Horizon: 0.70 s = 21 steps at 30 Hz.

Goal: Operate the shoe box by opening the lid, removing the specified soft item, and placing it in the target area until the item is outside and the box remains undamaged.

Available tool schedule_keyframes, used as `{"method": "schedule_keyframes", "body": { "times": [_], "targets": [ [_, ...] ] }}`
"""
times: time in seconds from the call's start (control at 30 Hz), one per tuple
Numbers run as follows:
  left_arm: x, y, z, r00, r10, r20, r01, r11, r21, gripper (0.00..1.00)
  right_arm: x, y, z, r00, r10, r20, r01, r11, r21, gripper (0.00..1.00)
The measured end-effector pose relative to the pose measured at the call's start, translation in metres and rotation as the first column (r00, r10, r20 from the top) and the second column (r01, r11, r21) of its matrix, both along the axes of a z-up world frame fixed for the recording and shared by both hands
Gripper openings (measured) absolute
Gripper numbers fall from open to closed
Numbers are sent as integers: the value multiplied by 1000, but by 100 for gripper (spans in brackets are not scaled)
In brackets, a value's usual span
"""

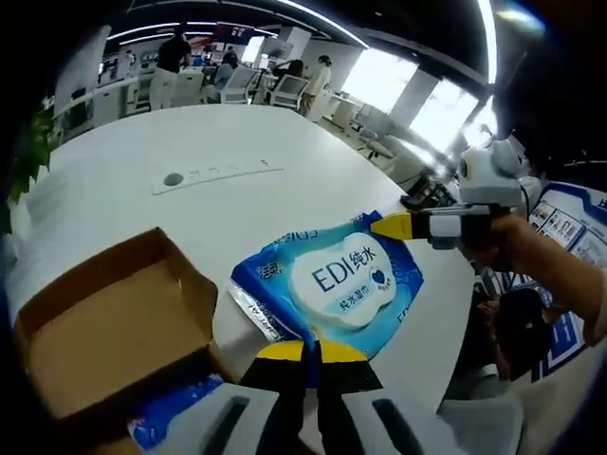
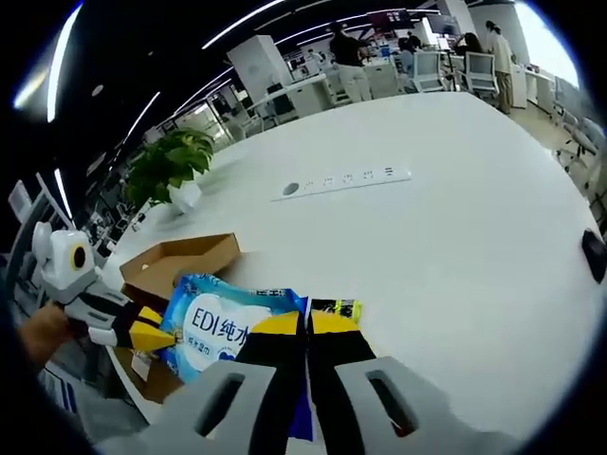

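The left gripper [image 1: 311, 353] and right gripper [image 2: 306, 325], jaws closed on opposite edges of the blue wipes pack [image 1: 332, 282], hold it above the white table [image 1: 237, 190], beside the open cardboard shoe box [image 1: 104, 322].

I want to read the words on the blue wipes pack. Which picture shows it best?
The left gripper view: the blue wipes pack faces the camera nearly whole, its white label readable, with each claw pinching an edge. In the right gripper view the pack is partly hidden behind the right claw, so the label is cut off.
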State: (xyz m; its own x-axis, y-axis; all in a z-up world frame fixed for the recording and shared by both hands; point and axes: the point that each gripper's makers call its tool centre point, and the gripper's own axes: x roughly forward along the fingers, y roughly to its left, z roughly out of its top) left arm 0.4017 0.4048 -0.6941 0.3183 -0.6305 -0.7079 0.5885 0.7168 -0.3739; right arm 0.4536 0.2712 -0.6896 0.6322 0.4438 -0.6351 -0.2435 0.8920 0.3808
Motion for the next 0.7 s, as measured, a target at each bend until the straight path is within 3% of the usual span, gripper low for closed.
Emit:
{"method": "schedule_keyframes", "body": {
  "times": [0.7],
  "targets": [
    [14, -9, -37, 997, -80, -12, 81, 984, 157, 1, 15, -9, -46, 997, 12, -79, -14, 1000, -26, 0]
  ]
}}
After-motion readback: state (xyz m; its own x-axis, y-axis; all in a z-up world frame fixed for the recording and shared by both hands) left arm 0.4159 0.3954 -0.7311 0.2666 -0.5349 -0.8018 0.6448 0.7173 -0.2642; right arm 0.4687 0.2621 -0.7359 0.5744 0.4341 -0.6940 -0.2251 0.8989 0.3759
